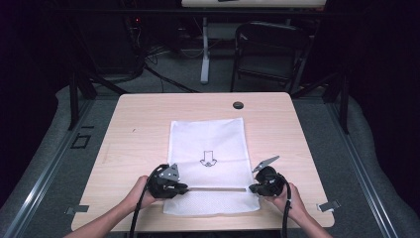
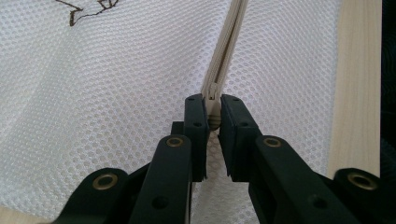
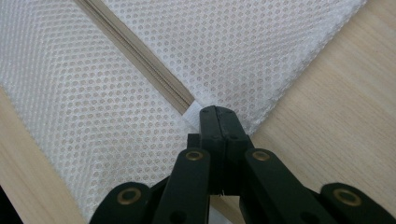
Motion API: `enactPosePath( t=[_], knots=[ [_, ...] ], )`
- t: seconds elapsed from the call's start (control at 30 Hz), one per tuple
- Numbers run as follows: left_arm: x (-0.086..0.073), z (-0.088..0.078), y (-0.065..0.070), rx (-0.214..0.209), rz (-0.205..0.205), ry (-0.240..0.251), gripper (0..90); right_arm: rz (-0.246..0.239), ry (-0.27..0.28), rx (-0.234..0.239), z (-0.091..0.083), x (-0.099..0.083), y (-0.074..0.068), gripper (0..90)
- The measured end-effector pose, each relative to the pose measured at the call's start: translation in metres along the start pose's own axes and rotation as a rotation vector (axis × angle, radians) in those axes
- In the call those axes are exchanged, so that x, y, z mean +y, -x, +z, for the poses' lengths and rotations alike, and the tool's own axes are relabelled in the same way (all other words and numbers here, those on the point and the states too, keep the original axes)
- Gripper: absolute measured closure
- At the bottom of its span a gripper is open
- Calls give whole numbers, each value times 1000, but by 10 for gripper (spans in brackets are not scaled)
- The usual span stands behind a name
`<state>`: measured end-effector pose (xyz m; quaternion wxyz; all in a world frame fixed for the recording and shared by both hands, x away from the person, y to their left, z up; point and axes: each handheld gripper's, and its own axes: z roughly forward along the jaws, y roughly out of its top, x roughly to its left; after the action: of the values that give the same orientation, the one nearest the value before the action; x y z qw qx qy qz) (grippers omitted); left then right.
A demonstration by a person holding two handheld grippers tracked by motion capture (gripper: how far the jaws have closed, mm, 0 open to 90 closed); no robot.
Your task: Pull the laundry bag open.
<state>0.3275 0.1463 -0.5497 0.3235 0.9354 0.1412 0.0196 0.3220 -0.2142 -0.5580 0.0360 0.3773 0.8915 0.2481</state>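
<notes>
- A dark room with a folding chair (image 1: 267, 49) and cables on the floor frames a pale wooden desk (image 1: 138, 129), where a white mesh laundry bag (image 1: 208, 139) lies flat at the centre, its near end toward the person.
- A beige zipper (image 1: 218, 189) runs left to right across the bag's near end, between the two tools.
- The left tongs (image 1: 184, 188) are nearly closed, pinching the zipper pull (image 2: 214, 116) at the zipper's left end.
- The right tongs (image 1: 252, 188) are fully closed on the white fabric tab (image 3: 192, 113) at the zipper's right end, by the bag's right edge.
- To do this step well, it seems best for the right tongs to anchor the bag firmly while the left draws the pull straight along the zipper line, keeping the mesh taut and flat so nothing snags.
- No brand name or writing can be read; the bag carries only a dark outlined arrow emblem (image 1: 208, 158), pointing toward the near side.
</notes>
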Motion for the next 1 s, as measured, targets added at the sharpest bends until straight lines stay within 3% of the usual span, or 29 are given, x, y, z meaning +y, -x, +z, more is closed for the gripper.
enactPosePath(
  t=[0.47,0.8,1.0],
  knots=[
    [-15,-10,-5,14,-40,-2,819,14,-3,1,0,0,0,900],
    [-16,-12,-5,17,-36,-17,819,3,-12,-12,0,1,-1,900],
    [-27,-20,-10,56,-65,-39,819,11,-9,-8,0,0,-1,900]
  ],
)
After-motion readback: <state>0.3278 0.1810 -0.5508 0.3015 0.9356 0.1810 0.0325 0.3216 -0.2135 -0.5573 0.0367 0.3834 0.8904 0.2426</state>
